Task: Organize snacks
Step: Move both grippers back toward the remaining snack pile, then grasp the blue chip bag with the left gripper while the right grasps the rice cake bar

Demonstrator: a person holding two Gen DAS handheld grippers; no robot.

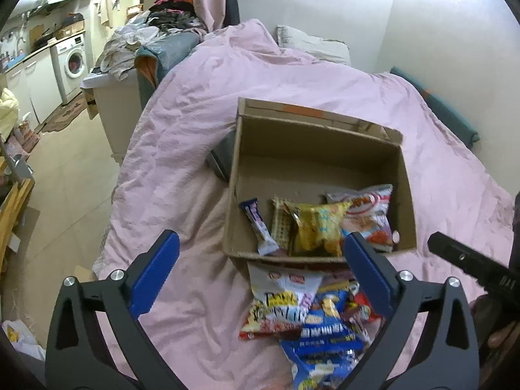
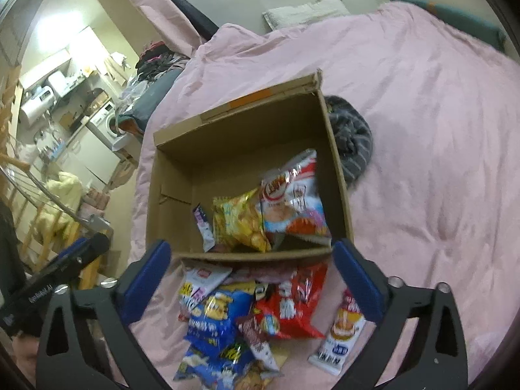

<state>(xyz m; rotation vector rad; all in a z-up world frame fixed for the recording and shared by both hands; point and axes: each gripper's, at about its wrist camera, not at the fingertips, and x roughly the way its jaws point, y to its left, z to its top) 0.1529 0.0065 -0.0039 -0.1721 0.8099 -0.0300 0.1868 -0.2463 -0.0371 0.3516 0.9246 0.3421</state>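
Observation:
An open cardboard box (image 1: 312,149) (image 2: 240,136) sits on the pink bed cover. Inside it lie a yellow snack bag (image 1: 317,227) (image 2: 240,221), a red-and-white bag (image 1: 367,214) (image 2: 292,195) and a slim purple-white bar (image 1: 260,227) (image 2: 203,224). A pile of snacks (image 1: 312,318) (image 2: 243,318) lies in front of the box: blue bags (image 2: 214,318), a red bag (image 2: 292,305) and a white-orange packet (image 2: 341,328). My left gripper (image 1: 260,276) is open and empty above the pile. My right gripper (image 2: 252,279) is open and empty above the pile.
The pink bed cover (image 1: 201,123) (image 2: 422,130) spreads around the box. A grey striped cloth (image 2: 351,136) lies by the box's right side. The other gripper shows at the right edge in the left wrist view (image 1: 471,263). A kitchen with a washing machine (image 1: 73,61) lies left.

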